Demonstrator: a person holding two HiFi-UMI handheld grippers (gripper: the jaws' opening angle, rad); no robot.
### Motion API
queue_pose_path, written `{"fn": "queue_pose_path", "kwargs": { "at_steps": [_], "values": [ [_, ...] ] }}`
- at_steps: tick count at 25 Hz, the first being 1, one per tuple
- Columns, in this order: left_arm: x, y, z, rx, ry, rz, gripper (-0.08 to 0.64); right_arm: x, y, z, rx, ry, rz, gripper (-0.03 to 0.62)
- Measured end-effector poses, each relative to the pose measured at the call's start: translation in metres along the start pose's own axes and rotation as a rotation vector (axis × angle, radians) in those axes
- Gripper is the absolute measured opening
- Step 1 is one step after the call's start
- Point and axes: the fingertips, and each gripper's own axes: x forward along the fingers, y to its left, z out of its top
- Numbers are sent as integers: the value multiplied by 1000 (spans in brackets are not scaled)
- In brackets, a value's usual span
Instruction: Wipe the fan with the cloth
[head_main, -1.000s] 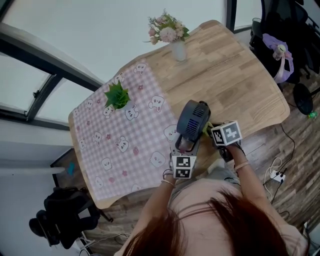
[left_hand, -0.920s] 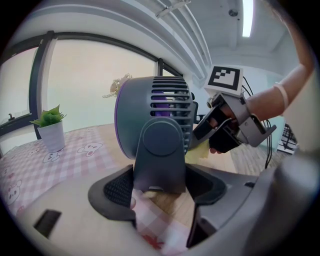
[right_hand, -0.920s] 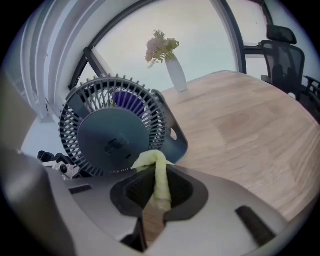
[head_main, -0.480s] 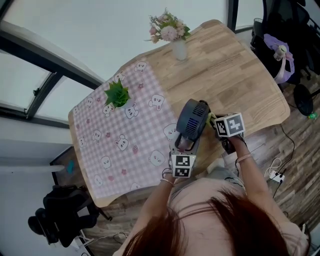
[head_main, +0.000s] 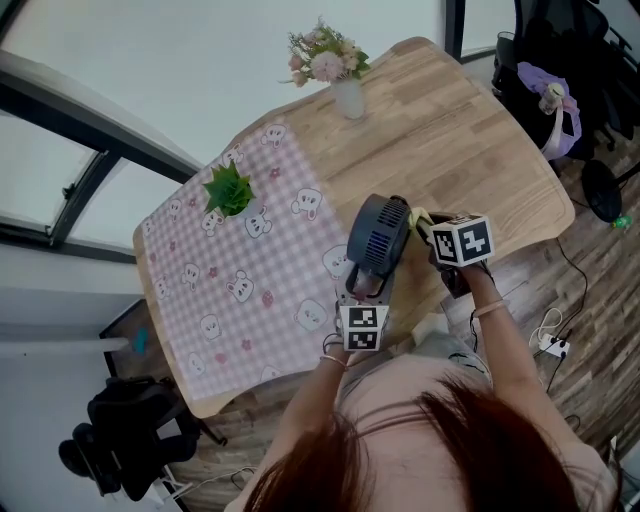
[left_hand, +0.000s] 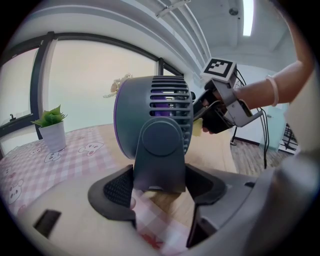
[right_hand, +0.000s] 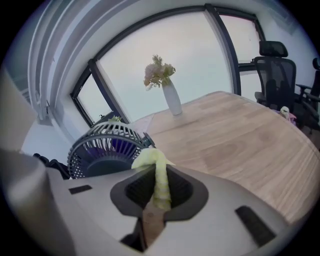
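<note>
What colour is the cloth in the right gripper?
Pale yellow. The cloth shows best in the right gripper view.

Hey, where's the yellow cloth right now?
The yellow cloth is pinched in the jaws of the right gripper, just beside the grille of the fan, on the fan's right in the head view.

Head view: the fan (head_main: 378, 238) foot is hidden under the left tongs (head_main: 362, 292). Of the cloth (head_main: 417, 217), just right of the fan, only a yellow-green tip shows. The rest is behind the right tongs (head_main: 428, 228), and contact with the fan cannot be told.
Right gripper view: the fan's lower half is cut off by the tongs' body.
Left gripper view: the fan's front grille faces away, unseen.
Head view: the desk (head_main: 480, 150) edge below the fan is covered by the person's head (head_main: 440, 450).
</note>
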Motion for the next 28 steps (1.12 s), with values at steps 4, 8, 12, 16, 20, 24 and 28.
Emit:
{"fn": "queue_pose_path", "kwargs": {
  "at_steps": [4, 8, 12, 16, 20, 24, 28],
  "values": [
    [0, 0, 0, 2, -2, 5, 307, -16, -5, 6, 26, -59, -22, 48],
    [-1, 0, 1, -1, -3, 4, 307, -37, -11, 6, 30, -107, -60, 48],
    [-1, 0, 0, -1, -4, 4, 307, -62, 2, 14, 5, -210, -21, 48],
    [-1, 1, 1, 0, -6, 7, 307, -77, 29, 13, -37, -272, 90, 48],
    [0, 0, 0, -1, -1, 4, 307, -82, 71, -5, -89, -270, 257, 48],
    [0, 0, 0, -5, 0, 3, 307, -75, 107, -28, -103, -231, 394, 48],
    [-1, -1, 0, 1, 9, 3, 307, -63, 129, -42, -116, -209, 439, 48]
  ]
}}
